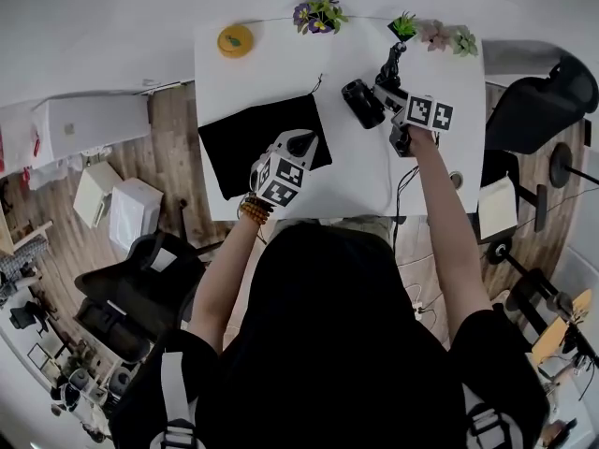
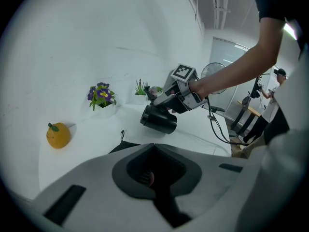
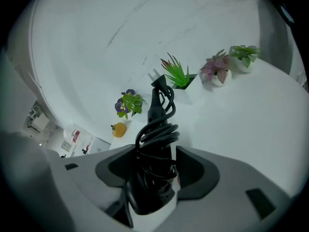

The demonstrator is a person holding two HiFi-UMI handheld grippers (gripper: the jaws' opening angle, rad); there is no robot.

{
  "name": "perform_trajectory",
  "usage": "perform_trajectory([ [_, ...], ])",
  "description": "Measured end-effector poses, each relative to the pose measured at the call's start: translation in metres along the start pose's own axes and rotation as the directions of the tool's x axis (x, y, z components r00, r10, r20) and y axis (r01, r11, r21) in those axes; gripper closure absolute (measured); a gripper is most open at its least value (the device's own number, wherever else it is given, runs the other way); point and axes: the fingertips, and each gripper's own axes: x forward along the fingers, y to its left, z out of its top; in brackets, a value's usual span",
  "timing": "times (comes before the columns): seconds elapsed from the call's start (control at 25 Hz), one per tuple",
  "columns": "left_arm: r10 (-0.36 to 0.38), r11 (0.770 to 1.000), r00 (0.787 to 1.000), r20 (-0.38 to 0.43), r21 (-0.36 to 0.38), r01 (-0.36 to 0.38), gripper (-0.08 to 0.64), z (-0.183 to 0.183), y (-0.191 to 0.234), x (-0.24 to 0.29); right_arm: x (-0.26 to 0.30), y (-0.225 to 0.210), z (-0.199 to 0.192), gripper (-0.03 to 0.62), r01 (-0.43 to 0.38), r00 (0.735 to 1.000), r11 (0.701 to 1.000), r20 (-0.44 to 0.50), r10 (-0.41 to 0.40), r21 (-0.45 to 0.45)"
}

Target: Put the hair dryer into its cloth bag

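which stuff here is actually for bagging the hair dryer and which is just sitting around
For the job:
hair dryer, cord wound round its handle, gripped by the right gripper
black cloth bag flat on the table, with the shut left gripper at its edge

Just lying about:
orange fruit
purple flowers
spiky green plant
pink plant
pale green plant

Hair dryer [image 1: 363,102]: black, cord coiled round its handle; your right gripper [image 3: 155,174] clamps that handle, barrel turned toward the bag.
Cloth bag [image 1: 245,138]: black, lying flat on the white table [image 1: 356,171], drawstring trailing from its far corner.
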Motion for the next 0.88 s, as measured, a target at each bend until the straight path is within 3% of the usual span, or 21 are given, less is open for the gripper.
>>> perform_trajectory([
  [0.28,-0.027,0.999,1.0,0.001,0.043,0.027,0.535,0.003,-0.017,-0.001,-0.029,0.0,-0.028,0.327,-0.02,0.999,0.994,0.046,0.015,0.112],
  [0.88,-0.062,0.993,0.998,0.021,0.103,0.059,0.535,-0.008,-0.052,-0.019,-0.055,0.011,-0.08,0.328,-0.024,0.995,0.981,0.095,0.005,0.194],
])
